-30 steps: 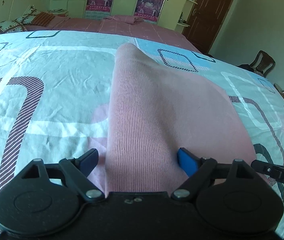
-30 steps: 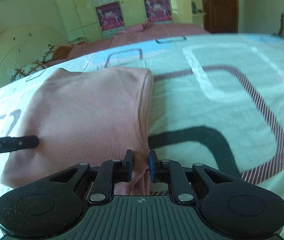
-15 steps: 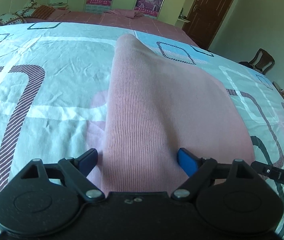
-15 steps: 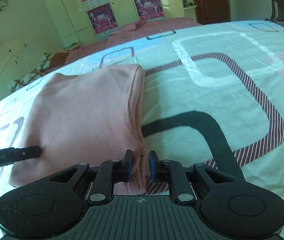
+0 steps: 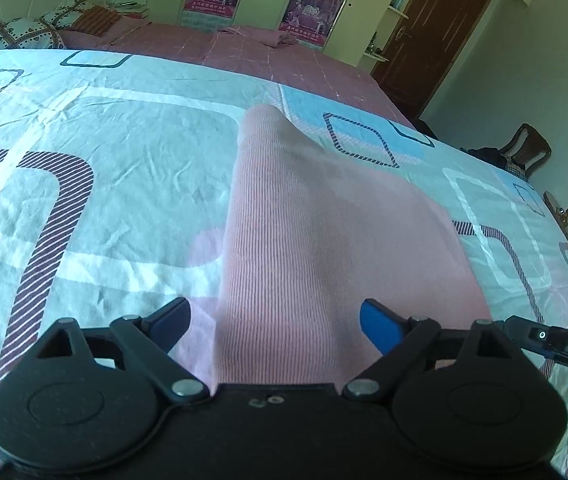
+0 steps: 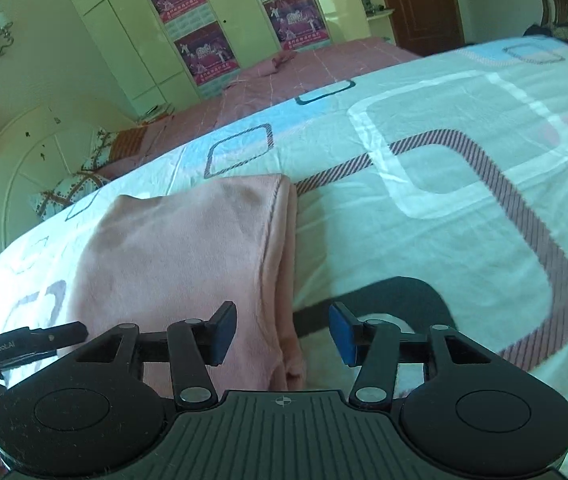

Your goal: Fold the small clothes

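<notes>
Released from the right gripper [image 6: 281, 334] as its jaws just spread, the folded pink garment [image 5: 324, 248] lay on the patterned bedsheet [image 5: 83, 184] between both open tools — the left gripper [image 5: 273, 320] wide too — so a withdrawing finger could snag and unfold its edge.

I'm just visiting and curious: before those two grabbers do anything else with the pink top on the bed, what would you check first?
1. Right gripper released: ok; its jaws have just been opening, clear of the cloth.
2. Left gripper open: ok, pads off the fabric.
3. Folded pink ribbed knit garment lying flat: ok.
4. Layered edge lined up: cannot tell.
5. Patterned bedsheet around it uncluttered: ok.
</notes>
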Available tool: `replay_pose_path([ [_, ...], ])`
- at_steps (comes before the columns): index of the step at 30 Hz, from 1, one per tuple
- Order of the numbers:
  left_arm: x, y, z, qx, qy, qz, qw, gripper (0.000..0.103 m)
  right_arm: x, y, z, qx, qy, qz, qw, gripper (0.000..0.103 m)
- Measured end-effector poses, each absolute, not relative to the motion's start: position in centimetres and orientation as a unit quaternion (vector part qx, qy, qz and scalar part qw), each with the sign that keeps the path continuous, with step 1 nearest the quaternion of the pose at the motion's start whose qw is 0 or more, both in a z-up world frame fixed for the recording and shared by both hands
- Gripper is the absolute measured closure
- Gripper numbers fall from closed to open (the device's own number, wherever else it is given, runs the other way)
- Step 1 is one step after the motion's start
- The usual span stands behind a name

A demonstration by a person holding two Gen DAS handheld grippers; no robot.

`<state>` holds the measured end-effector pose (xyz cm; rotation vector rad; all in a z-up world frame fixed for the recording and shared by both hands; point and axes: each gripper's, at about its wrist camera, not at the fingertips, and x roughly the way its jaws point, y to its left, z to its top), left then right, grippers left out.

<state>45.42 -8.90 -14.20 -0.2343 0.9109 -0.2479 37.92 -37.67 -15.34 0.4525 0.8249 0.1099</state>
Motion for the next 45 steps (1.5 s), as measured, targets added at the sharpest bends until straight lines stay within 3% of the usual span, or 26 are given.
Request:
replay_pose_path([
  [7,48.0,-10.1,-15.5,-0.103,0.453,-0.134,0.875,0.012,42.1,-38.3,-17.6,0.286,0.422,0.071,0.857,0.052],
  [18,50.7,-11.3,-17.3,-0.104,0.453,-0.179,0.867,0.013,45.4,-37.3,-19.9,0.274,0.416,0.098,0.861,0.052],
  [20,50.7,-11.3,-17.2,-0.107,0.450,-0.179,0.868,0.018,45.7,-36.7,-19.7,0.258,0.417,0.102,0.866,0.052],
  [23,50.4,-11.4,-16.8,-0.103,0.449,-0.182,0.869,0.033,46.0,-36.1,-19.8,0.257,0.426,0.114,0.860,0.078],
  [27,50.1,-11.9,-16.0,-0.088,0.438,-0.182,0.876,0.048,46.1,-35.8,-19.9,0.256,0.430,0.116,0.858,0.080],
  [29,50.0,-11.8,-15.6,-0.093,0.435,-0.181,0.877,0.060,45.9,-36.2,-19.7,0.275,0.428,0.120,0.852,0.082],
  [31,49.9,-11.6,-15.0,-0.093,0.434,-0.184,0.877,0.065,45.4,-36.3,-19.1,0.286,0.420,0.124,0.852,0.082],
  [35,49.2,-11.6,-13.6,-0.084,0.422,-0.192,0.882,0.070,44.7,-36.3,-17.6,0.305,0.403,0.137,0.852,0.083],
  [45,47.1,-9.1,-9.8,-0.082,0.387,-0.207,0.895,0.071,43.6,-32.4,-12.7,0.316,0.373,0.173,0.855,0.083],
])
